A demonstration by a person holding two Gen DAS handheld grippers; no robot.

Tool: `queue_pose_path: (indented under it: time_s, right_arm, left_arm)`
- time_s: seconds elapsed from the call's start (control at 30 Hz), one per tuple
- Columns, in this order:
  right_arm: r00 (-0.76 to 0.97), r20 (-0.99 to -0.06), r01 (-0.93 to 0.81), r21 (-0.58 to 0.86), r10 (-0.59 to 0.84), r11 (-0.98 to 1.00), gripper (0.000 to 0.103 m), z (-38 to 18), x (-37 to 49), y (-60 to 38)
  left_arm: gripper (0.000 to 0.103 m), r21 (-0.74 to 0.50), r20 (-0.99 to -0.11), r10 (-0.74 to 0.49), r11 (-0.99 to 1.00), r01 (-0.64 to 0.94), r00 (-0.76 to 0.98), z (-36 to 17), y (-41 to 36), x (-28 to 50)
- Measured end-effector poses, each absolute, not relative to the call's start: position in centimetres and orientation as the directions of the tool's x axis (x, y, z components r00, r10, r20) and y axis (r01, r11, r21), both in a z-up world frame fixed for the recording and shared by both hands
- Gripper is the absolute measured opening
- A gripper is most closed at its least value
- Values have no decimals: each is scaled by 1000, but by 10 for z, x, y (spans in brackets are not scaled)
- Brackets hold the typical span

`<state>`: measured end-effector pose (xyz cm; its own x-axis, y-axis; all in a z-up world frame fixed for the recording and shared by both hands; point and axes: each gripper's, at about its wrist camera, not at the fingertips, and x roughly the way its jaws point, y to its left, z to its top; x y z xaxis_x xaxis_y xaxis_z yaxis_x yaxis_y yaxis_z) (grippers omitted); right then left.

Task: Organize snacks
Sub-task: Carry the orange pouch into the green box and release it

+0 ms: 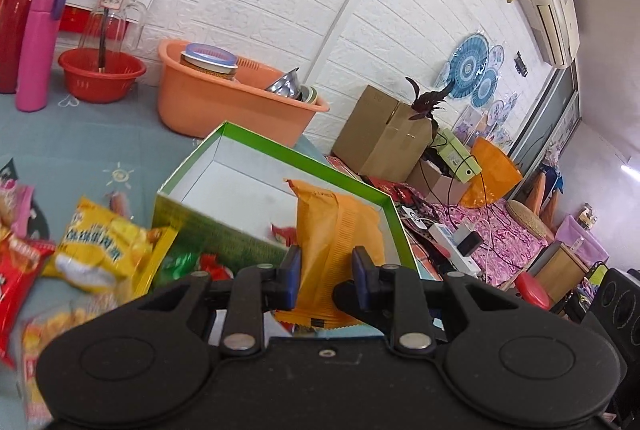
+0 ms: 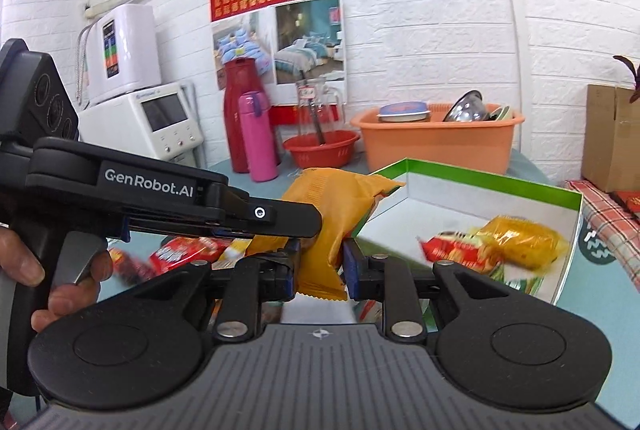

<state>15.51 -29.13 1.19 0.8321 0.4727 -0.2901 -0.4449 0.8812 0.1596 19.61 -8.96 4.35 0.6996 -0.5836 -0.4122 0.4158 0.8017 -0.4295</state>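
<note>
Blue tablecloth (image 1: 80,146), green box (image 1: 224,226), snack packets (image 1: 104,250)

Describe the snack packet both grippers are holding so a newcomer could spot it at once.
Find the green-rimmed box in front of the orange tub. At its near edge, a plain orange packet stands upright. Unlike the loose printed red and yellow packets, it's pinched by both jaws.

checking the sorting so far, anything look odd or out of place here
One thing: both claws clamp the same orange snack packet, the left claw and the right claw, above the near edge of the green-rimmed box. Loose snack packets lie jumbled on the table beside the box.
</note>
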Motion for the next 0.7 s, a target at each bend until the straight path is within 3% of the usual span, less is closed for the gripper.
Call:
queue_pose_path:
  time_s: [0.67,0.7]
  right_arm:
    - [829,-343,-373,249,442,894,42,-19,266,-304]
    - [830,-339,-378,243,443,893,48,-22,266,-304]
  left_arm:
    - [21,-412,-512,-544,835,365,665,17,-111,317]
    - [38,-409,-515,-539,838,361,667,15,-111,318]
